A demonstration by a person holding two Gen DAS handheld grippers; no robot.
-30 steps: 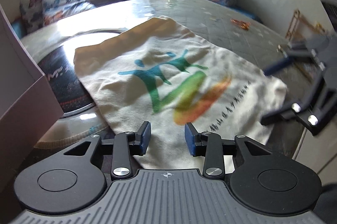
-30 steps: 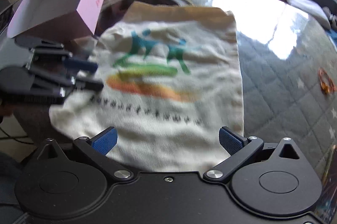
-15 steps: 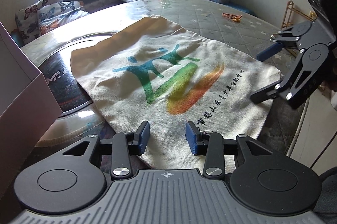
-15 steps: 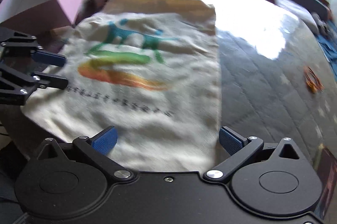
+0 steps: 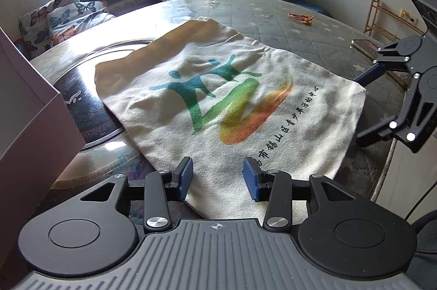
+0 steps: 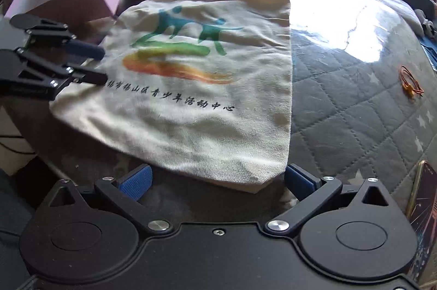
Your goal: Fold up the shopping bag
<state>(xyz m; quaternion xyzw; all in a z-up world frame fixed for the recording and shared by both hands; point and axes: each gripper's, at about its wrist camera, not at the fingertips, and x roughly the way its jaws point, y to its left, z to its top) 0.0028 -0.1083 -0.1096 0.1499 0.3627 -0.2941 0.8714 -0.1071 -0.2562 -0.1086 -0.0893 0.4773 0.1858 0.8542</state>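
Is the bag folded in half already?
No, the shopping bag lies spread flat on the table with its whole picture showing.

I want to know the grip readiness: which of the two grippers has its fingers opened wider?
The right gripper: its blue pads stand far apart, spanning the bag corner. The left gripper leaves a narrower gap.

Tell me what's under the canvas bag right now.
The bag lies flat on a glass-covered quilted table, its far end over a dark round turntable. Anything directly beneath the cloth, handles included, is hidden.
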